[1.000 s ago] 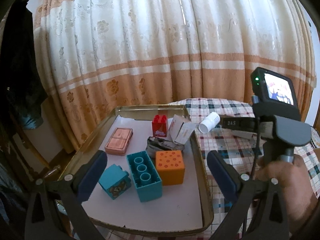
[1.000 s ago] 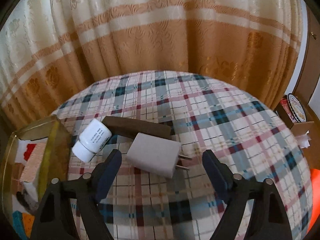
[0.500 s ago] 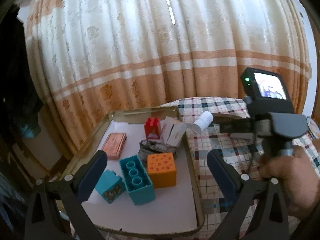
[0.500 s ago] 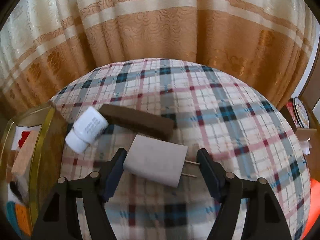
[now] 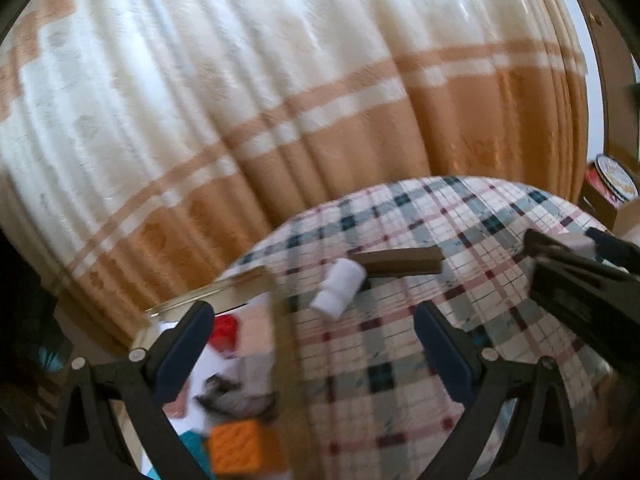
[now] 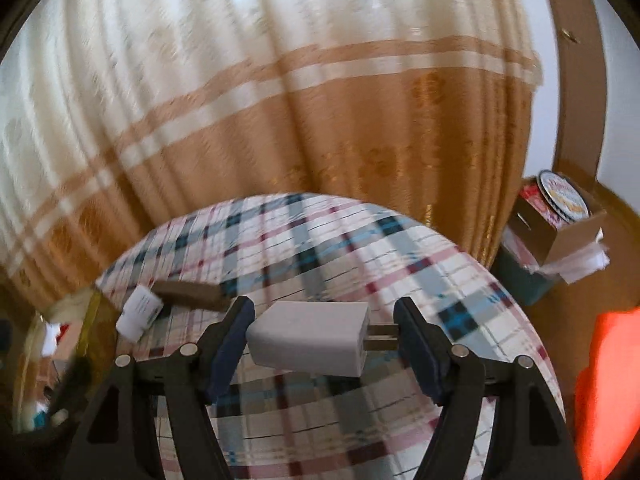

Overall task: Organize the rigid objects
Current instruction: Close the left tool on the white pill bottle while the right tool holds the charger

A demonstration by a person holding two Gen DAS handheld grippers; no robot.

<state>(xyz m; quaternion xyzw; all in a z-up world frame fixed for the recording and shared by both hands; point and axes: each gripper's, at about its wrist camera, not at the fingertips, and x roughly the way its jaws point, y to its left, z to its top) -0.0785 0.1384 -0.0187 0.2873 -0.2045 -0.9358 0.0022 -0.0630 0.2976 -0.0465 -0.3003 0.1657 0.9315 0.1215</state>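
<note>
My right gripper (image 6: 324, 336) is shut on a white plug charger (image 6: 310, 336), held end to end above the plaid tablecloth (image 6: 320, 240); its prongs touch the right pad. A white pill bottle (image 6: 140, 311) and a brown bar (image 6: 190, 294) lie to its left. My left gripper (image 5: 316, 344) is open and empty, above the gold tray's right rim (image 5: 286, 344). The bottle (image 5: 340, 288) and the bar (image 5: 400, 262) lie ahead of it. The tray holds an orange block (image 5: 240, 450), a red block (image 5: 225, 332) and a teal block (image 5: 192, 444). The right gripper (image 5: 580, 248) shows at the far right.
An orange and cream curtain (image 6: 320, 120) hangs behind the table. A cardboard box with a round tin (image 6: 560, 208) stands off the table to the right, next to something bright orange (image 6: 608, 392). The tray's rim (image 6: 92, 328) is at the left.
My right gripper closed on the charger and lifted it off the cloth. My left gripper swung right, from over the tray toward the bottle and bar; both views are motion blurred.
</note>
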